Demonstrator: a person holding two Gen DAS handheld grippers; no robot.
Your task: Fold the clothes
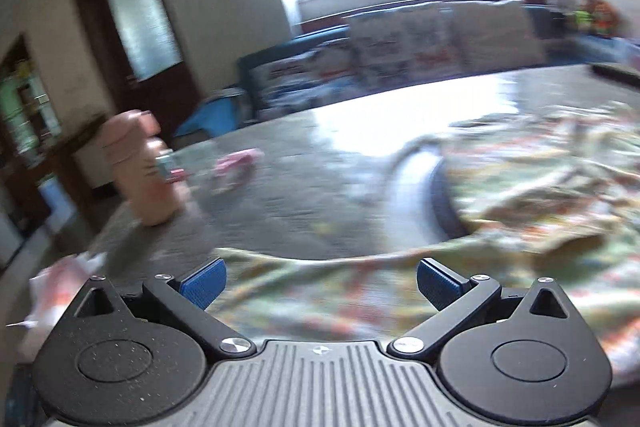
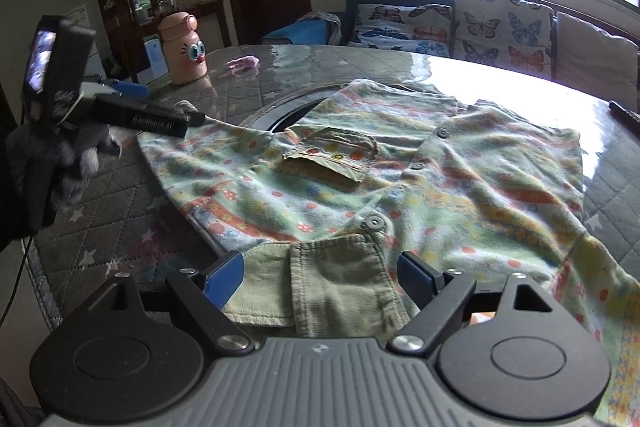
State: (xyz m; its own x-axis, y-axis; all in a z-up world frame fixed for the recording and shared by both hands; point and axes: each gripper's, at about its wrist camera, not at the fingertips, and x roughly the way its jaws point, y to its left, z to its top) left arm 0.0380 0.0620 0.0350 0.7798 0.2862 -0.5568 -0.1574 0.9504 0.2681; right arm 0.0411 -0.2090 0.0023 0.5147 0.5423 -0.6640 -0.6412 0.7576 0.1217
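A child's pale green shirt [image 2: 420, 171], with coloured stripes, buttons and a corduroy pocket flap [image 2: 332, 157], lies spread on the round table [image 2: 132, 227]. My right gripper [image 2: 320, 279] is open low over the near edge, and a green corduroy piece [image 2: 340, 287] lies loose between its blue pads. In the blurred left wrist view my left gripper [image 1: 320, 283] is open wide just above the shirt's edge [image 1: 320, 291], with nothing pinched. From the right wrist view, the left gripper [image 2: 192, 117] reaches in at the shirt's far left corner, held by a gloved hand [image 2: 76, 159].
A pink cartoon-faced bottle [image 2: 184, 47] and a small pink item [image 2: 244, 63] stand at the table's far left. A dark ring [image 2: 280, 115] shows under the shirt. A remote [image 2: 624, 115] lies at the right edge. A sofa with butterfly cushions [image 2: 480, 27] is behind.
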